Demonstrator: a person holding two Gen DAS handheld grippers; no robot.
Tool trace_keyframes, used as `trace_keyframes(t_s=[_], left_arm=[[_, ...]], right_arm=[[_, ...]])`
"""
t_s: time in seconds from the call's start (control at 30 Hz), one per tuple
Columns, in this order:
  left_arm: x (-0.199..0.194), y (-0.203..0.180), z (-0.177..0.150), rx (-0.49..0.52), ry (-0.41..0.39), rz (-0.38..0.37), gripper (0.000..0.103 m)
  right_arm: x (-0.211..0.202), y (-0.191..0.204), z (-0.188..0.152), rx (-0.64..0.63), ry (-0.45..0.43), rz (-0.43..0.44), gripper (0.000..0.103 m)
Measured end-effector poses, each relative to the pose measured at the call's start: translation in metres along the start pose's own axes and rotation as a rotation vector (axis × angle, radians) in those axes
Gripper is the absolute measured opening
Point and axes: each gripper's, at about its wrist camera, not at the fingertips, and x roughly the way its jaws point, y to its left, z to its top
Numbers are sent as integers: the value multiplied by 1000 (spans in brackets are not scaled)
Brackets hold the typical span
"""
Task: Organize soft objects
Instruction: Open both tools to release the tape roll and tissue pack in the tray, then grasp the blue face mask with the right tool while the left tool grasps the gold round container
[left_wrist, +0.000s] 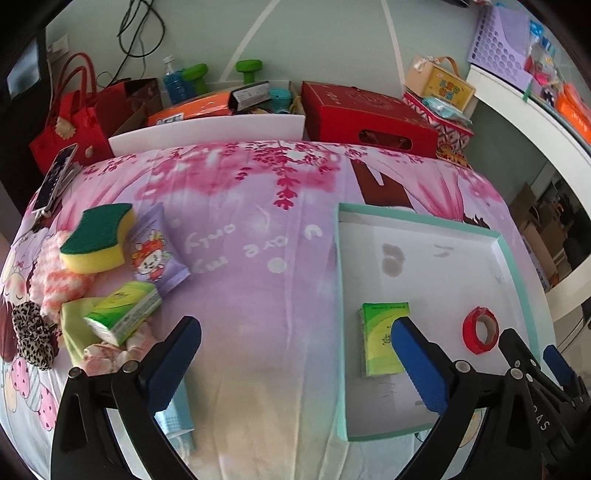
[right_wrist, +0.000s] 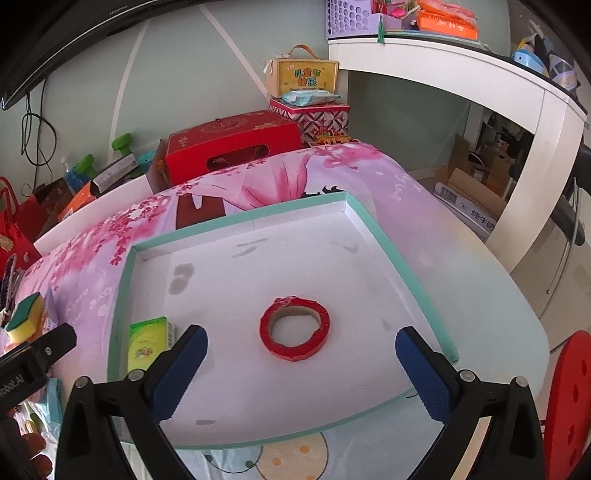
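soft things sit heaped at the far left of the desk, on the pink flowered cloth: a leopard-print scrunchie (left_wrist: 32, 334), a fuzzy pink-and-white sock (left_wrist: 61, 282), a yellow sponge with a green scouring top (left_wrist: 96, 238), a purple cartoon-print packet (left_wrist: 157, 251) and a green tissue pack (left_wrist: 123, 312) lying across some pale folded cloth. that green tissue pack lies nearest the left gripper (left_wrist: 295, 363), up and to the left of its left finger, its long axis slanting from lower left to upper right. the left gripper's fingers are spread wide and hold nothing; it hangs over bare cloth between the pile and the tray.

further right sits a shallow white tray with a mint-green rim (left_wrist: 515, 266). inside it a second green tissue pack (right_wrist: 147, 343) lies flat near the left wall, long axis pointing away from the viewer, and a red tape roll (right_wrist: 294, 328) lies flat near the middle, well apart from it. the right gripper (right_wrist: 301, 373) hovers over the tray's near edge, fingers apart and empty, with the tape roll just beyond the gap between them.

by my reckoning the left hand is much the closer to the pile, so the next pick falls to it; the tissue pack looks light and squashy, best pinched across its short side.
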Motion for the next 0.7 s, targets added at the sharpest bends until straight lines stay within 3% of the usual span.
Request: trace_keyframes(t_s=[0.13,0.43,0.7], left_arm=[[-12,20,2,-31,-19,27,102],[-52,92,12,-144,-137,164,102],[-79,165,6,-236,-148,277,102]], right_arm=[[-11,8,3,-7,-19,15,103],[-40,38,11,-25,-51,119,103],[-65,84,26,-120,-47,176,103]])
